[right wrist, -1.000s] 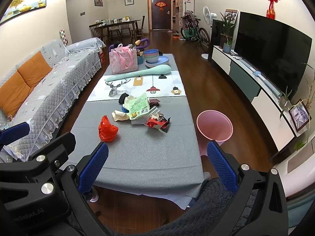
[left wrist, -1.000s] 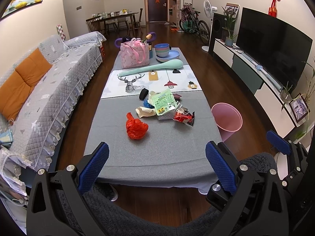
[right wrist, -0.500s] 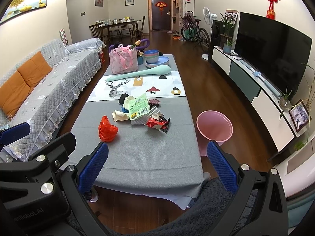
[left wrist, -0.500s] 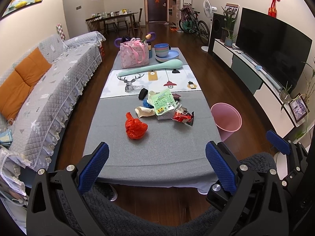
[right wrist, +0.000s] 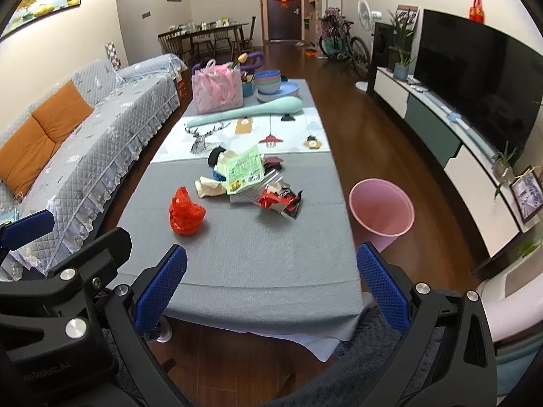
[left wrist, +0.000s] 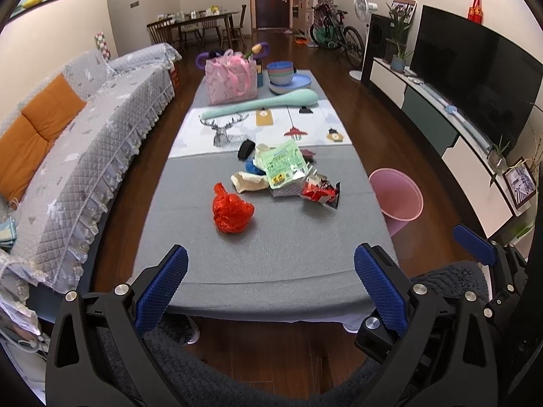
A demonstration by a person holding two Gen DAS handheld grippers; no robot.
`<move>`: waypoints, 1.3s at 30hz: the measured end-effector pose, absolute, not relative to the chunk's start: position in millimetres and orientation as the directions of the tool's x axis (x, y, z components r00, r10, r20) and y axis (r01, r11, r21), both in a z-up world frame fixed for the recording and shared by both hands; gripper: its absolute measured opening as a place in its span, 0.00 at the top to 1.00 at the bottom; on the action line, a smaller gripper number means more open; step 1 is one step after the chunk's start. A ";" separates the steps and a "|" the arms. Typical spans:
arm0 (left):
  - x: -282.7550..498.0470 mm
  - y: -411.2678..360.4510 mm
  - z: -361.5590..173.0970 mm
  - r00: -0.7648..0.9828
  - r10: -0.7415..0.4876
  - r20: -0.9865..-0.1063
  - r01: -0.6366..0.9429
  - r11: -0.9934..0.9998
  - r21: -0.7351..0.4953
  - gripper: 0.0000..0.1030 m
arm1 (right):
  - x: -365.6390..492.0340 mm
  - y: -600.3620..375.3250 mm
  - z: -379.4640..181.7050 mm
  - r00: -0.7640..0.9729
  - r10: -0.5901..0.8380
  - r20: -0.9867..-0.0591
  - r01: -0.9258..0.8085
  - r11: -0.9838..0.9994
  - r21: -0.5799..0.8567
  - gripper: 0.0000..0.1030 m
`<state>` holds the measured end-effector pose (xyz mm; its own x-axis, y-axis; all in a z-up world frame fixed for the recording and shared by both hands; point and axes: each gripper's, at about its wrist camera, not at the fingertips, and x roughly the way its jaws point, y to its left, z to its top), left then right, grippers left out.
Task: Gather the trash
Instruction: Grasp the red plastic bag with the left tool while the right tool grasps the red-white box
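Both grippers, left point(left wrist: 269, 285) and right point(right wrist: 271, 286), I hold spread wide and empty short of the table's point(left wrist: 271, 254) near edge, red crumpled bag point(left wrist: 232, 211) nearest, ahead-left of the left one, pink bin point(right wrist: 381, 207) on the floor right.

the right gripper point(right wrist: 271, 271) hung spread wide before the grey table point(right wrist: 258, 264); a crumpled red bag point(right wrist: 186, 215) lay apart from mixed wrappers point(right wrist: 251, 179), perhaps food packets; a pink bin point(right wrist: 381, 208) stood beside the table.
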<state>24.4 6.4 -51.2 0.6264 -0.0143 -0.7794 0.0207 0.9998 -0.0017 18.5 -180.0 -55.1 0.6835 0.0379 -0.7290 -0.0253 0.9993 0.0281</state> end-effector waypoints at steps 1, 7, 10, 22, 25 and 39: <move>28.5 6.3 -57.4 0.621 -0.016 -0.783 0.022 1.000 -0.002 0.08 | 23.0 -180.1 -61.5 0.679 0.043 -0.733 -0.031 0.999 0.030 0.05; 60.2 17.3 -105.7 0.643 -0.040 -0.765 0.027 0.999 -0.030 0.08 | 59.8 -180.3 -110.2 0.652 0.077 -0.754 -0.056 0.997 0.054 0.05; 76.3 30.1 -128.3 0.652 -0.017 -0.758 -0.007 1.000 -0.029 0.08 | 82.6 -178.2 -138.3 0.628 0.152 -0.764 -0.106 0.988 0.109 0.05; 144.7 74.6 -213.9 0.678 0.019 -0.734 -0.021 1.000 0.006 0.07 | 167.2 -178.0 -200.3 0.605 0.210 -0.768 -0.225 0.970 0.088 0.05; 168.8 84.7 -237.2 0.604 -0.049 -0.795 -0.018 0.997 -0.075 0.08 | 191.3 -184.1 -203.0 0.620 0.243 -0.746 -0.256 0.961 0.100 0.05; 216.9 102.7 -278.2 0.547 -0.098 -0.831 -0.022 0.991 -0.131 0.36 | 255.3 -199.7 -249.3 0.515 0.360 -0.778 -0.249 0.931 0.266 0.05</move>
<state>216.9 102.7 -278.2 0.5472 -0.0979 -0.8313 -0.0221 0.9911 -0.1312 255.3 -199.7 -249.3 0.5146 0.3602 -0.7781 -0.2494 0.9311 0.2661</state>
